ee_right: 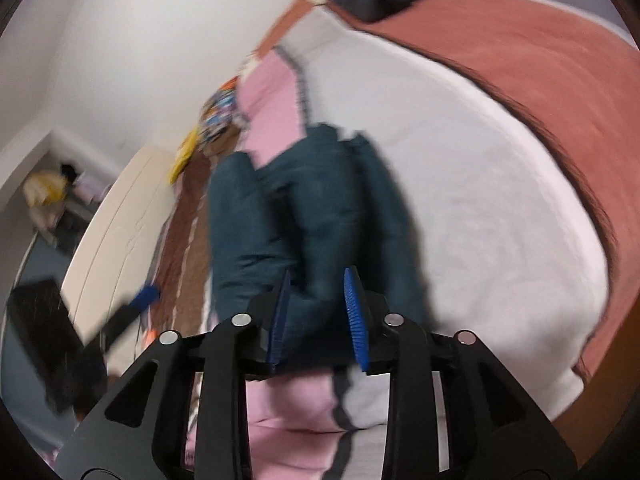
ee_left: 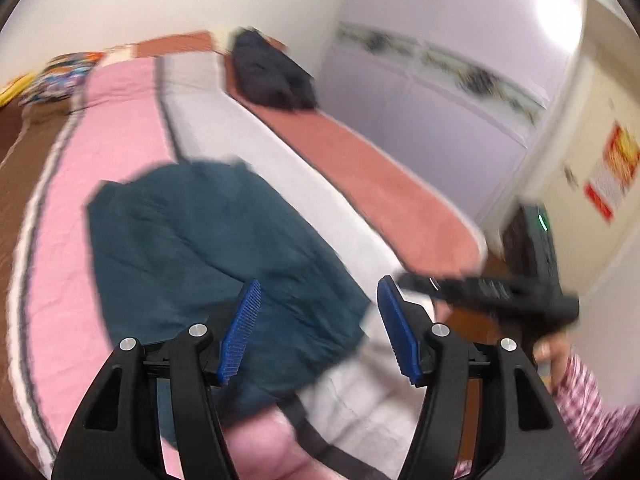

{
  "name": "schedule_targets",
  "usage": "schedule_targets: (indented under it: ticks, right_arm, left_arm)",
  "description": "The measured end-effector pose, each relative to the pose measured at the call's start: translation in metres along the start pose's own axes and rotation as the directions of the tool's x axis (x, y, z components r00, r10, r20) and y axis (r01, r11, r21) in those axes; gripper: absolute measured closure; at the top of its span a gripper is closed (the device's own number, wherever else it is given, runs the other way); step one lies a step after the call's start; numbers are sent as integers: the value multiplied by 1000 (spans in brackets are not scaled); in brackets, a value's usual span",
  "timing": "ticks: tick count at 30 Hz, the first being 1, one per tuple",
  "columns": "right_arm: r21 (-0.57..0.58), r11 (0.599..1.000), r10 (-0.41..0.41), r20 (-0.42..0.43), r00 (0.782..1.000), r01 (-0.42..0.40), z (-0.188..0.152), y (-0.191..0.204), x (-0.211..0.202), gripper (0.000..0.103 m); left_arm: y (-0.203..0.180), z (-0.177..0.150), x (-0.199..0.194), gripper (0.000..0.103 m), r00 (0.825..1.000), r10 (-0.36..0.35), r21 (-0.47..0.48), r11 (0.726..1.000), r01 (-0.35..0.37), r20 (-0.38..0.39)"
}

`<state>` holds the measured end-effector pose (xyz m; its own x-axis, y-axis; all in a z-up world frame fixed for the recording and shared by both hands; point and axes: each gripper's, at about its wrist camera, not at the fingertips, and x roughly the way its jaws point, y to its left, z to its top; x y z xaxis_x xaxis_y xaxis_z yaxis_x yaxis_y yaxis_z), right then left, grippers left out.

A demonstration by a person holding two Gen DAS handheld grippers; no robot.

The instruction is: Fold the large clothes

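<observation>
A dark teal garment point(ee_left: 208, 256) lies rumpled on the bed, across the pink and white stripes of the blanket point(ee_left: 120, 128). My left gripper point(ee_left: 320, 300) is open and empty, above the garment's near right edge. The right gripper shows at the right of the left wrist view point(ee_left: 500, 292), blurred. In the right wrist view the same garment point(ee_right: 304, 216) lies just ahead of my right gripper point(ee_right: 318, 280), whose jaws stand apart with teal cloth showing between them; I cannot tell whether they touch it. Both views are motion-blurred.
A dark navy garment point(ee_left: 268, 72) lies at the bed's far end on the rust-coloured strip point(ee_left: 380, 176). Colourful items point(ee_left: 60, 76) sit at the far left corner. A lilac wardrobe point(ee_left: 432, 92) and cream door point(ee_left: 592, 184) stand on the right. A cream bed frame point(ee_right: 120, 216) and floor lie left.
</observation>
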<state>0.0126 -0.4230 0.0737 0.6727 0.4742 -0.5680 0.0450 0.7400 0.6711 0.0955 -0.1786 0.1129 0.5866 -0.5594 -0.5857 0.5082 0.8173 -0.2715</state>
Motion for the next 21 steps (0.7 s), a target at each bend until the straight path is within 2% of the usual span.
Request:
schedule_targets:
  ticks: [2,4,6,9,11,12,13,14,18,21]
  right_arm:
    - [-106,994,16,-38,999,-20,1,27,11,53]
    - [-197,980,-16,-68,998,2,3,44,24,47]
    - [-276,960,-78,-97,992,48,3,54,44,47]
    - [-348,927,-198,-134,971,141,1,49,73,47]
    - [-369,914,-236,-153,960,166,-6,40,83,48]
    - [-380,909,-252,-170,953,173,-11,35,85,55]
    - [-395,900,-273,-182,944,185,-16,29,88,76]
    - [-388,903,-283,-207,937,186,-21,22,91,90]
    - [-282,930,-314,-275,909,236,-38,-17,107,97]
    - [-229,939,-317,-295,902,255,-47,-35,115,97]
  left_arm:
    - [32,15,-2,43,995,91,-58,994,-89,33]
    - [59,25,6,43,988,152,-110,983,-148,29]
    - [78,32,23,43,984,177,-145,974,-175,-2]
    - [91,45,62,44,973,226,-127,965,-231,-50]
    - [95,50,90,45,965,245,-112,961,-255,-91]
    - [95,52,102,46,967,229,-106,965,-241,-113]
    - [95,53,105,46,966,225,-102,966,-238,-127]
    - [94,54,117,46,965,220,-99,967,-236,-144]
    - [83,50,156,44,957,175,-63,979,-194,-233]
    - [66,41,180,41,942,216,19,976,-218,-259]
